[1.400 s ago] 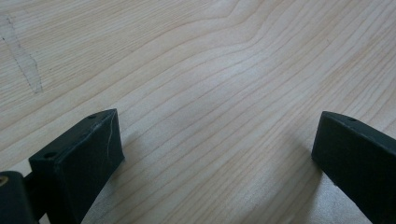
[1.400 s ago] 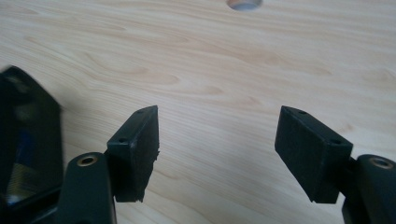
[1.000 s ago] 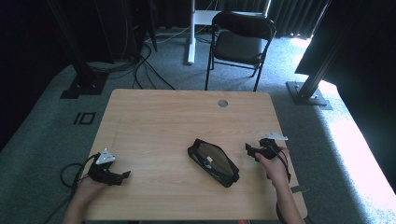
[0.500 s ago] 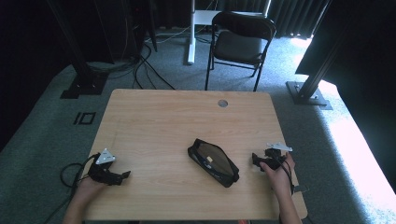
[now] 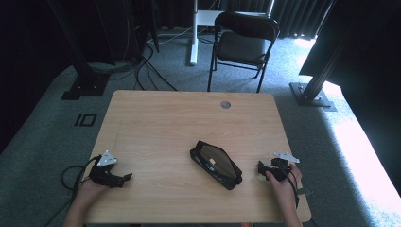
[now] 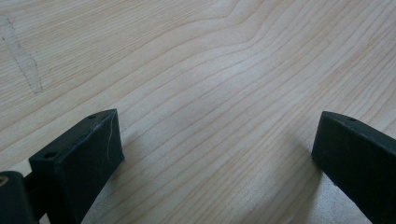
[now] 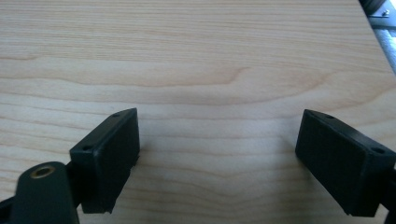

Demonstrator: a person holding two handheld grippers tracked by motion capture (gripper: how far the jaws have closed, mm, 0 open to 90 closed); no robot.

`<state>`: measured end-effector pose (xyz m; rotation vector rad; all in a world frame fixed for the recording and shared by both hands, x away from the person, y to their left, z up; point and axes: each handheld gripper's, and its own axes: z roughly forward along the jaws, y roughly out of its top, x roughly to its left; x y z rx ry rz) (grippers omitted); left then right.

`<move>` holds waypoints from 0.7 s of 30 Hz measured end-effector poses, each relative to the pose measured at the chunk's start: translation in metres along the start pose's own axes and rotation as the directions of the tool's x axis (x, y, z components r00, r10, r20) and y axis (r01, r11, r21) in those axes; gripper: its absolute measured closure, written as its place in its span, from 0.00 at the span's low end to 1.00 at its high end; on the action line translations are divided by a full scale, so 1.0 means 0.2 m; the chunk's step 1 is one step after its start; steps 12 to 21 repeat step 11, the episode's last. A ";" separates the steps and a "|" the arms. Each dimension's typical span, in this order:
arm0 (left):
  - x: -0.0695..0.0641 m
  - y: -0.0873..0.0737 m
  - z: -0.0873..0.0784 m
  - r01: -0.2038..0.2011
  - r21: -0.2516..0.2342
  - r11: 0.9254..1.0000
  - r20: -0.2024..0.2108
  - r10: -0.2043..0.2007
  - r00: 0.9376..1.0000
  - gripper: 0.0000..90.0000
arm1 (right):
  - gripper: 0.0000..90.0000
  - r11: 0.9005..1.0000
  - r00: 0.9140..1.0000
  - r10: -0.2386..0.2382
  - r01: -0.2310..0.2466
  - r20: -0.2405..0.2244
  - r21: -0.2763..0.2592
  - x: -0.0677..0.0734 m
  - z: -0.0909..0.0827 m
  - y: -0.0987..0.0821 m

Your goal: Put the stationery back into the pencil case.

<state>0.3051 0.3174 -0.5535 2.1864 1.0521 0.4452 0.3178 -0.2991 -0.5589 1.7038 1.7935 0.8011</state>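
Note:
A black zip pouch (image 5: 216, 164) lies slanted on the wooden table (image 5: 189, 123), a little right of the middle and near the front. My left gripper (image 5: 126, 178) rests low at the front left, pointing right toward the pouch and well apart from it. Its jaws stand wide over bare wood in the left gripper view (image 6: 219, 140). My right gripper (image 5: 260, 168) sits low just right of the pouch's near end, a small gap away. Its jaws have just been opening, with only bare wood between them (image 7: 224, 140).
A round cable hole (image 5: 225, 104) sits near the table's far edge. A black folding chair (image 5: 243, 42) stands behind the table, with metal stands and cables on the grey carpet around it. Cables trail off the front edge from both grippers.
The right hand has drawn back toward the front edge and sunk closer to the tabletop. The left hand and the pouch have stayed put.

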 end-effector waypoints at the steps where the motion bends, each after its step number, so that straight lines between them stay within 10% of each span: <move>1: 0.00 0.00 0.00 -0.001 0.000 1.000 0.000 0.001 1.000 0.02 | 0.15 1.000 1.000 0.004 -0.004 0.004 0.000 0.00 0.00 0.00; 21: 0.00 0.00 0.00 0.006 0.000 1.000 -0.006 -0.006 1.000 0.02 | 0.14 1.000 1.000 0.007 -0.007 0.005 0.003 0.00 0.01 0.01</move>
